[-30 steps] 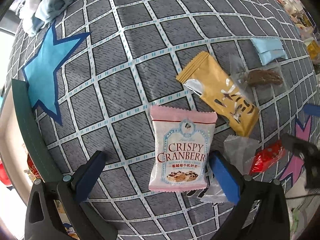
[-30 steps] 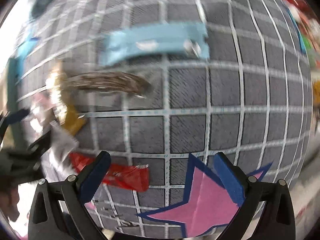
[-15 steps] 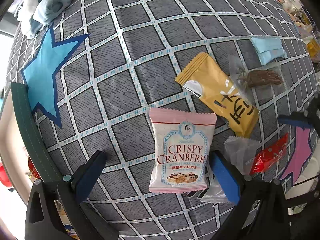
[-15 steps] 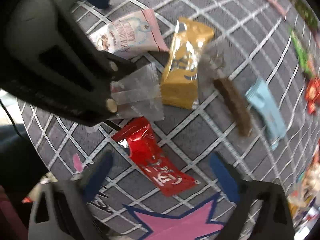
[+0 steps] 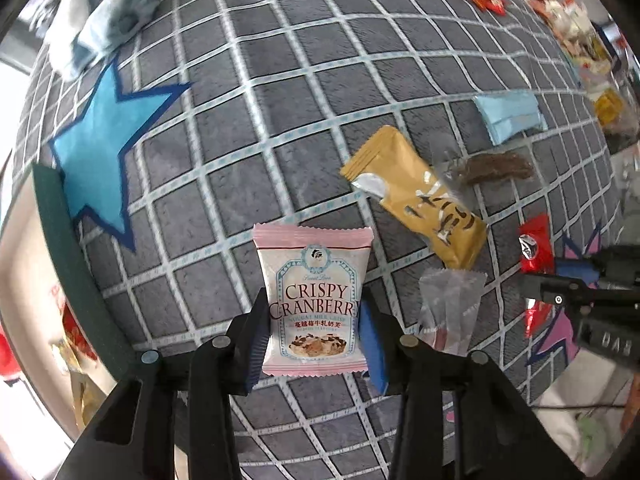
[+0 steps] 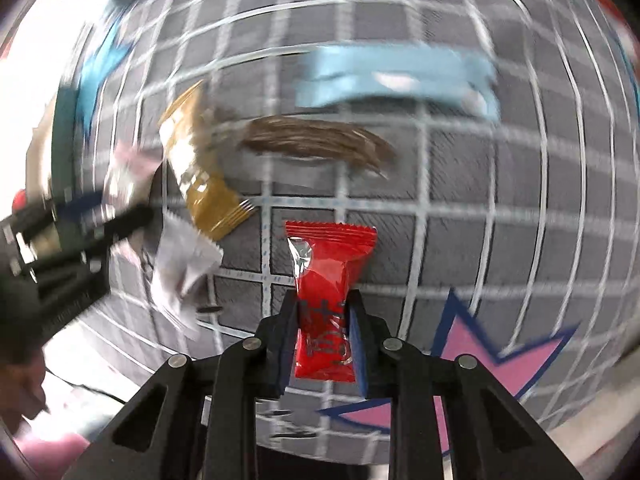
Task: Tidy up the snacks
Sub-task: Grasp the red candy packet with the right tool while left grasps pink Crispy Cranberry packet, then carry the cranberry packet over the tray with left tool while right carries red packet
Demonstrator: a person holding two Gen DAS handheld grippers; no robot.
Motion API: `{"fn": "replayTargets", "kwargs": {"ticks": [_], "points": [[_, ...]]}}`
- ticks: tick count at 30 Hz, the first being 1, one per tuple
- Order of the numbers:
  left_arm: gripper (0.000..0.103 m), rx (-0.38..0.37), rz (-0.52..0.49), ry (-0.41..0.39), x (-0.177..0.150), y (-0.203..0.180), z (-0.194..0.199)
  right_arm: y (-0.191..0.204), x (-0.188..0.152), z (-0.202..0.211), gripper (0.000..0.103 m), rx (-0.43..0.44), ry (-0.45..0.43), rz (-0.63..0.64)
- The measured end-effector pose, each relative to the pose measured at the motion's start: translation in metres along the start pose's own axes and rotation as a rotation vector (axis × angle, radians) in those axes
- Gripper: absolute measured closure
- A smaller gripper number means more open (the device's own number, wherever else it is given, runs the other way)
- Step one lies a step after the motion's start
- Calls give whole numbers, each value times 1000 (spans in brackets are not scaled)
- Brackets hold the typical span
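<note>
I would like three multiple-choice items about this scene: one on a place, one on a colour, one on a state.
1. Where does the yellow packet lie?
A. on the blue star
B. between the pink packet and the pale blue packet
C. in the left tongs

2. What colour is the packet in the right tongs?
A. red
B. green
C. white

3. How are the left tongs?
A. wide open
B. out of view
C. shut on the pink packet

Answers: B, it lies between the pink one and the pale blue packet; A, the red packet sits there; C, both pads press its sides.
</note>
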State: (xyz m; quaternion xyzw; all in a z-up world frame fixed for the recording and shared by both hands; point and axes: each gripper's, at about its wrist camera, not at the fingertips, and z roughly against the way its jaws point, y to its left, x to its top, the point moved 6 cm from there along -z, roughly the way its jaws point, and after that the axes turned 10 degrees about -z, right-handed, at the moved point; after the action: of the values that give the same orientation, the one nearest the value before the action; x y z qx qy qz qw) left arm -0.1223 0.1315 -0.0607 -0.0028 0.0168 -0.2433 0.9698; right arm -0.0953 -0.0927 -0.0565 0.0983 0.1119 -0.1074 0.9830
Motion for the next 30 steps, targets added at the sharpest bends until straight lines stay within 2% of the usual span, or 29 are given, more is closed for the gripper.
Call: {"fn": "replayTargets", "kwargs": {"ticks": [4, 8, 9, 11, 13, 15, 16, 17, 18, 19, 21, 22, 23, 24, 26, 28, 30], "points": [[58, -25, 35, -20, -12, 15, 11, -21, 4, 6, 77, 61, 8, -101], [58, -32, 64, -41, -27, 33, 23, -29, -15, 5, 77, 70, 8, -119], [58, -32, 71, -45, -31, 38, 26, -29, -15, 5, 77, 61, 10, -118], [58, -33, 88, -47, -36, 45, 30, -24, -41, -4, 77, 5, 7, -120], [58, -37, 103, -47, -43, 54, 31, -14, -45, -13, 77, -27, 8, -123], [58, -38, 109, -53, -51, 59, 33, -7, -44, -13, 71, -45, -2, -102], [58, -38, 110, -55, -53, 63, 34, -1, -44, -14, 62, -49, 0, -82], [58, -40, 111, -58, -56, 68, 36, 8, -50, -19, 44, -58, -1, -71], [58, -46, 110, -62, -59, 73, 37, 11, -53, -23, 34, -92, 3, -62], [58, -47, 112, -65, -60, 74, 40, 13, -61, -30, 30, -125, 10, -62], [58, -51, 112, -74, -66, 83, 45, 20, -65, -32, 32, -153, -11, -52], [58, -54, 111, -79, -70, 88, 47, 21, -66, -32, 44, -180, -22, -44], [58, -57, 111, -83, -72, 91, 49, 22, -68, -29, 70, -203, -39, -35], [58, -60, 112, -87, -74, 94, 52, 27, -72, -28, 82, -192, -44, -32], [58, -62, 113, -92, -69, 94, 58, 28, -76, -26, 82, -132, -17, -59], [58, -62, 117, -105, -74, 103, 63, 28, -78, -19, 82, -126, -31, -76], [58, -64, 126, -118, -74, 107, 70, 27, -77, -8, 82, -75, -42, -100]]}}
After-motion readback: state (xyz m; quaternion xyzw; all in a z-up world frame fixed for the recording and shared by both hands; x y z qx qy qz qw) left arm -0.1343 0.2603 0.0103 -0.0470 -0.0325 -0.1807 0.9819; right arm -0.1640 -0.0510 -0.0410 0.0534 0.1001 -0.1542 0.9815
